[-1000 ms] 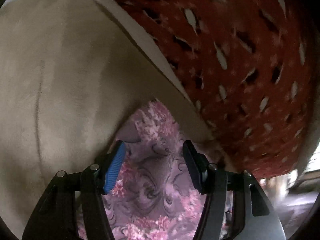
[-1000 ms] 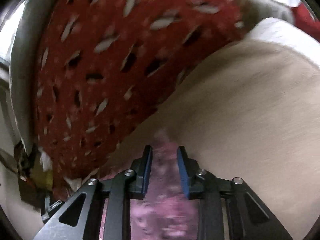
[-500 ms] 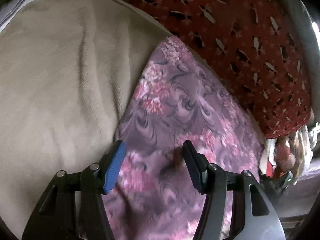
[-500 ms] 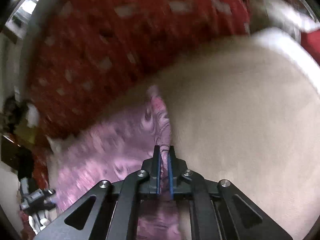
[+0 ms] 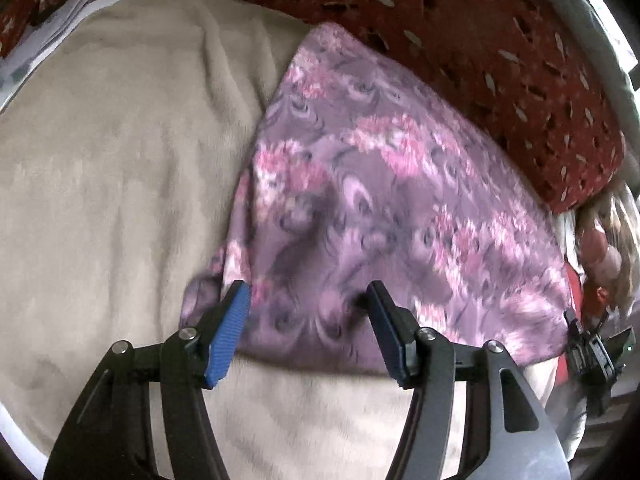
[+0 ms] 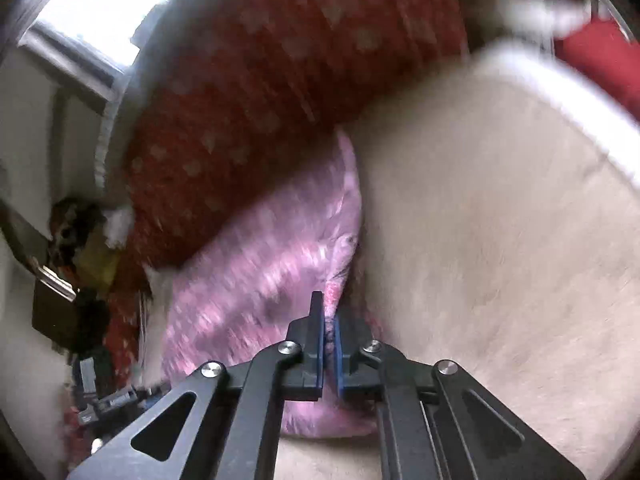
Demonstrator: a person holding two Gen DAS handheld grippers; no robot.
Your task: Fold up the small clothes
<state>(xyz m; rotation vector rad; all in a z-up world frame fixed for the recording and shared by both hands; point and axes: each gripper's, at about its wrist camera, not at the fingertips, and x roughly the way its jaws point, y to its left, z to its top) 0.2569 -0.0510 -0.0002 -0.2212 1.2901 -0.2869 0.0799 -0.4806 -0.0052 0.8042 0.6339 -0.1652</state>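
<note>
Left gripper (image 5: 308, 300): points steeply down at the bed, its jaws parted about halfway; the blue pad (image 5: 228, 332) and the dark one stand apart above the near edge of the cloth, and nothing is pinched between them.
Right gripper (image 6: 329, 334): slants down at a shallower angle, jaws drawn together on a fold of the cloth; a ridge of pink fabric rises straight out from between the blue pads (image 6: 319, 344). Its jaws have just been closing, with the cloth between them.
Floral cloth (image 5: 380, 200): a small purple and pink patterned piece, spread flat on the beige blanket (image 5: 120, 180), its far corner reaching up against the red patterned pillow (image 5: 500, 60); from the right wrist view (image 6: 260, 280) it lies left of the gripper and is blurred.
Beige blanket, right view (image 6: 500, 240): fills the right side, touching the cloth's lifted edge.
Red pillow, right view (image 6: 260, 100): behind the cloth, overlapping its far edge.
Clutter (image 5: 600, 260): at the bed's side, too blurred to tell.
</note>
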